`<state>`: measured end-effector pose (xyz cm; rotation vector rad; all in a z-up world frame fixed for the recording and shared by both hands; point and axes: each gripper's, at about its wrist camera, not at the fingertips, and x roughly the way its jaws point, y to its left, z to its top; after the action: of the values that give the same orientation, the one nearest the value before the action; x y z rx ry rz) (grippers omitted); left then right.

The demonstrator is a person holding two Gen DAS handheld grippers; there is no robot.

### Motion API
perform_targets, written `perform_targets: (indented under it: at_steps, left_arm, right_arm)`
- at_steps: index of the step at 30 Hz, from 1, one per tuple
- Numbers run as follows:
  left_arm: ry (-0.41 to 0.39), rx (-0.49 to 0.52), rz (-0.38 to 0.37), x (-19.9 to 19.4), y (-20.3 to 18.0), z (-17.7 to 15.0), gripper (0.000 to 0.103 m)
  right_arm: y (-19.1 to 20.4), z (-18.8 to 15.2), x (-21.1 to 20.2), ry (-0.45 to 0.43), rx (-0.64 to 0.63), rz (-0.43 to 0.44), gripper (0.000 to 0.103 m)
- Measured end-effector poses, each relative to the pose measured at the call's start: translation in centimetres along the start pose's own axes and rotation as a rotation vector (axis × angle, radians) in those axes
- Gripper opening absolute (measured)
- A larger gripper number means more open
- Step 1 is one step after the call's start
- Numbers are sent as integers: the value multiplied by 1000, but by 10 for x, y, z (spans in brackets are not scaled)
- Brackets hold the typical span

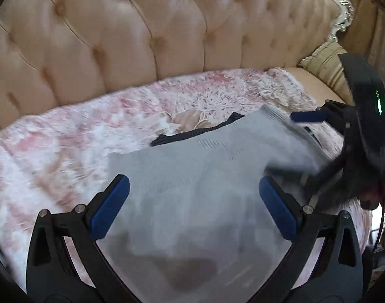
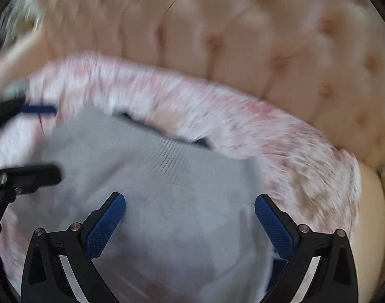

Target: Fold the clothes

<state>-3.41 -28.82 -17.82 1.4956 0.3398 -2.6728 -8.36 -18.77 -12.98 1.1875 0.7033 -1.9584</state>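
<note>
Below, in the left wrist view: left gripper (image 1: 194,203) spread wide, holding nothing, hovering over the grey garment (image 1: 192,189) filling lower centre, long axis toward upper right; right gripper (image 1: 285,149) at its right edge; pink rug (image 1: 66,131) beneath, sofa back (image 1: 116,38) behind.

Right wrist view, blurred: right gripper (image 2: 189,217) wide apart too, empty, garment (image 2: 167,189) directly under; left gripper (image 2: 48,141) at left edge. Nothing blocking.

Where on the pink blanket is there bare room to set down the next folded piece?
Free: the fluffy pink blanket left of the grey knitted garment, bordered by the tufted beige sofa back; also a strip behind the garment's dark collar. Crowded: the garment's right side, where the right gripper hangs beside the striped cushion.
</note>
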Motion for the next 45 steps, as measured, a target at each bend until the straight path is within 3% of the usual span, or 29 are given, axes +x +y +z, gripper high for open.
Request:
perform_targets:
  at_steps: [2, 6, 10, 14, 16, 18, 21, 24, 27, 30, 34, 35, 37, 39, 41, 43, 45]
  left_arm:
    - [34, 4, 5, 24, 11, -8, 103]
    - [-4, 3, -10, 24, 19, -17, 103]
    - [-19, -56, -76, 7, 23, -8, 103]
    - [-35, -31, -15, 9, 21, 14, 103]
    - [28, -17, 24, 29, 23, 16, 103]
    - [73, 7, 56, 46, 25, 11, 103]
    - [46, 1, 57, 41, 31, 7, 103]
    - [51, -26, 52, 37, 38, 6, 103]
    - [7, -49, 78, 8, 34, 2, 103]
    - [-48, 8, 55, -25, 8, -15, 103]
    - [26, 84, 56, -11, -15, -46, 103]
    - [24, 67, 44, -6, -11, -51, 103]
    - [31, -2, 5, -4, 4, -53, 103]
    - [52, -31, 15, -9, 11, -51, 103]
    - [55, -53, 49, -22, 14, -52, 103]
    - [6, -38, 69, -44, 8, -59, 103]
    - [5, -3, 49, -47, -3, -67, 103]
  right_arm:
    - [-8, -5, 15, 23, -10, 60, 103]
    - [-52, -28, 13, -11, 166, 146, 103]
    - [-49, -25, -1, -17, 112, 75, 103]
    - [-52, 2, -8, -79, 91, 8, 103]
    - [-48, 16, 11, -32, 50, 2, 103]
    - [-40, 19, 38, 61, -1, 16, 103]
    - [-69, 1, 45, 62, 138, 120, 103]
    - [-79, -9, 36, 63, 154, 95, 103]
    - [-69, -12, 6, 18, 148, 26, 103]
    - [-51, -24, -29, -44, 111, 71, 103]
    - [5, -51, -24, 23, -112, 60, 103]
    - [2, -59, -15, 45, -104, 70, 103]
    - [-25, -69, -16, 8, 27, 144, 103]
    - [-36, -75, -23, -6, 39, 148, 103]
    - [-30, -75, -31, 30, 15, 100, 103]
    - [-20, -74, -46, 32, -1, 25, 103]
    - [-3, -75, -59, -35, -8, 69, 103]
